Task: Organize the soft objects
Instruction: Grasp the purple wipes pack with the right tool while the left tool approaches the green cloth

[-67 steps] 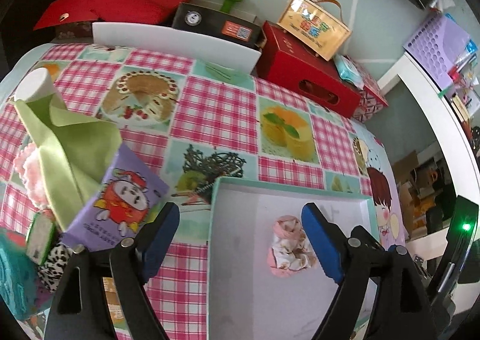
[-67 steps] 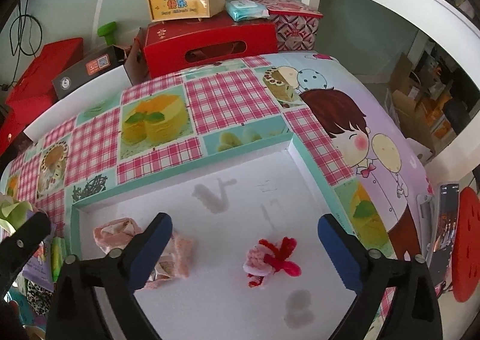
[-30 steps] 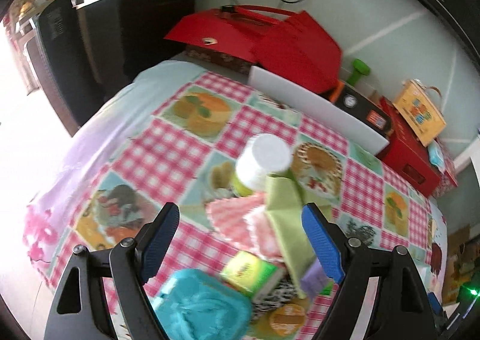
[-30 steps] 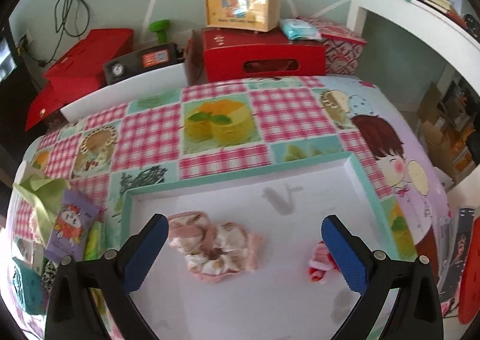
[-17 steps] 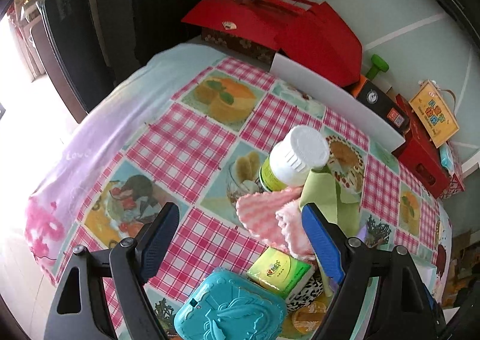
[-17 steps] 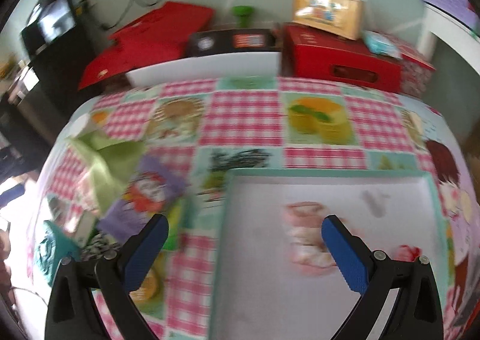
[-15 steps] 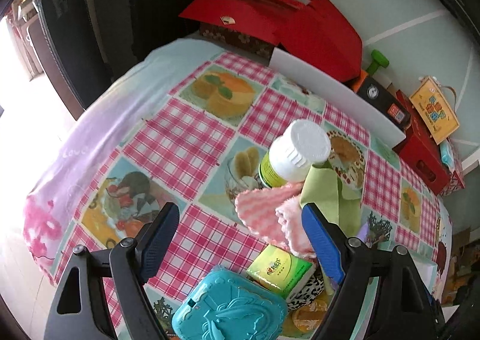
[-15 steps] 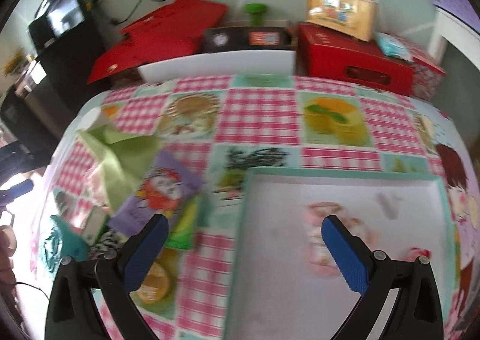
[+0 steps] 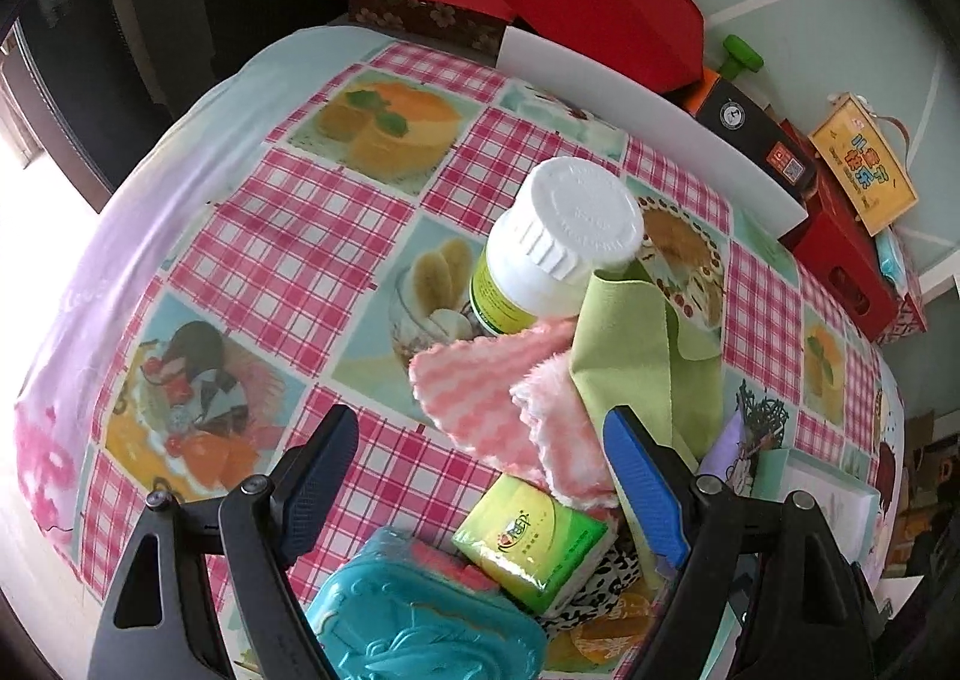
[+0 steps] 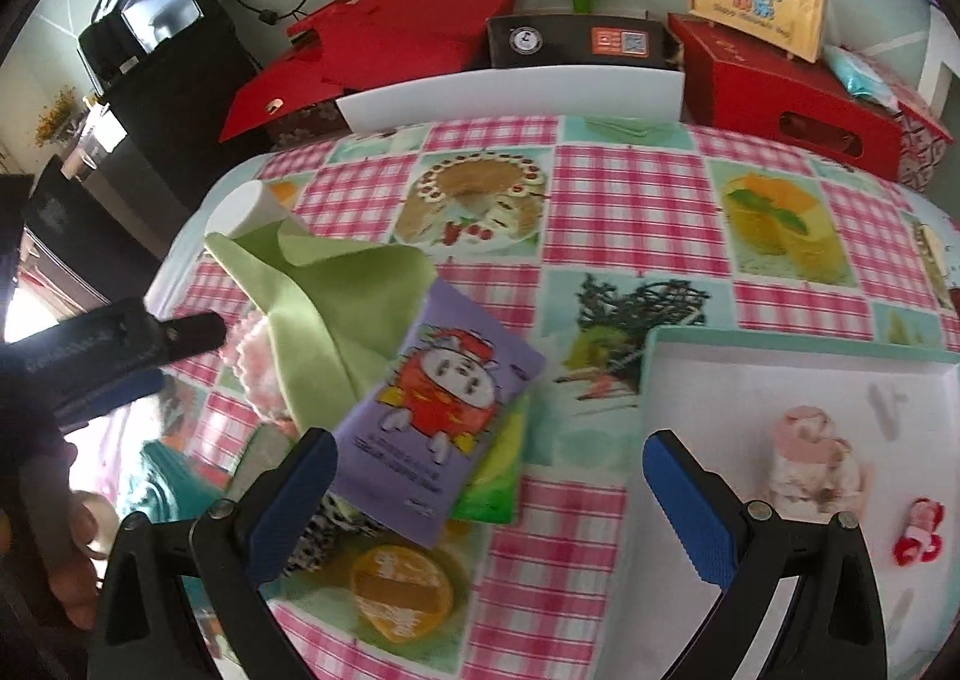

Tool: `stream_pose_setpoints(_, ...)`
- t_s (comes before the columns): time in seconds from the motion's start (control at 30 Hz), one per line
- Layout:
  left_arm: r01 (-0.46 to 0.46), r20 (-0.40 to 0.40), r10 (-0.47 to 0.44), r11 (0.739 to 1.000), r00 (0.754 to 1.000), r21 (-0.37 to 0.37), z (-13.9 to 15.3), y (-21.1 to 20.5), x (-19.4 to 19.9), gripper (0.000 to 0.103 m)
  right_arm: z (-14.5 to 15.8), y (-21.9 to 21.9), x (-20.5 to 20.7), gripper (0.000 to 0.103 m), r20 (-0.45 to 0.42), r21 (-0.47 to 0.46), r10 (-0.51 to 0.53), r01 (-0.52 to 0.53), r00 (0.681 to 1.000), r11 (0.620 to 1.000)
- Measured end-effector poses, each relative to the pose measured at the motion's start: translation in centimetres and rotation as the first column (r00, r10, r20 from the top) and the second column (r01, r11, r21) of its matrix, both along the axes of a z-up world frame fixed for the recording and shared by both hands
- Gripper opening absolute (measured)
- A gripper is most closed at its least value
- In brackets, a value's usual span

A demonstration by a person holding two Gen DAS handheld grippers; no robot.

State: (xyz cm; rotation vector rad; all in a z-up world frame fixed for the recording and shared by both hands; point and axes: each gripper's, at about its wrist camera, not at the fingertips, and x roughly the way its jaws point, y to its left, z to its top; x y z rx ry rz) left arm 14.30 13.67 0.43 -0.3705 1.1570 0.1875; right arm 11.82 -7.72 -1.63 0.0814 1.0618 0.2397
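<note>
Both grippers hover with jaws spread over a heap of soft and packaged things on a checked tablecloth.

In the left wrist view, the left gripper [image 9: 480, 476] stands wide apart with nothing between its pads, above a pink cloth [image 9: 480, 398] at frame centre; a green cloth [image 9: 636, 356] drapes just right of it, against a white-capped bottle [image 9: 558, 248], and a green tissue pack [image 9: 531, 542] lies below. In the right wrist view, the right gripper [image 10: 486, 500] is likewise spread and empty over a purple packet [image 10: 438, 404]. The white tray [image 10: 720, 344] at lower right holds a pink scrunchie [image 10: 810, 458] and a red-and-white hair tie [image 10: 918, 530], apart from each other.
</note>
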Motion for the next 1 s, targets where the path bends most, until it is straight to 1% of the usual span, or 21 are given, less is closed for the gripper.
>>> stream_pose_setpoints(0.13,-0.013,-0.007,0.013,1.0,1.0,-0.002,-0.2,0.3,0.1,0.084,-0.4,0.5,1.0,0.103,-0.023,0.077,-0.004,0.006,1.0,0.997)
stream_pose_setpoints(0.43,-0.01,-0.025,0.01,1.0,1.0,-0.02,-0.9,0.2,0.8,0.084,-1.8,1.2,2.1,0.103,-0.053,0.04,-0.034,0.036,0.998,0.999)
stream_pose_setpoints(0.6,-0.006,-0.039,0.005,1.0,0.999,-0.026,-1.5,-0.2,1.1,0.084,-2.2,1.1,2.3,0.103,-0.052,0.055,-0.027,0.03,0.998,0.998)
stream_pose_setpoints(0.8,-0.004,-0.04,0.003,1.0,0.999,-0.02,-1.5,-0.3,1.1,0.084,-2.6,1.4,2.4,0.103,-0.057,0.062,-0.015,0.018,0.998,0.998)
stream_pose_setpoints(0.9,-0.006,-0.041,0.005,1.0,0.999,-0.018,-1.5,-0.2,1.1,0.084,-2.6,1.4,2.5,0.094,-0.049,0.06,-0.013,0.016,0.999,0.998)
stream_pose_setpoints(0.97,-0.005,-0.041,0.004,1.0,0.999,-0.019,-1.5,-0.2,1.1,0.084,-2.7,1.4,2.5,0.084,-0.049,0.065,-0.01,0.014,0.999,0.998)
stream_pose_setpoints(1.0,-0.004,-0.04,0.004,1.0,0.999,-0.018,-1.5,-0.2,1.1,0.084,-2.8,1.4,2.6,0.081,-0.051,0.063,-0.01,0.013,0.999,0.998)
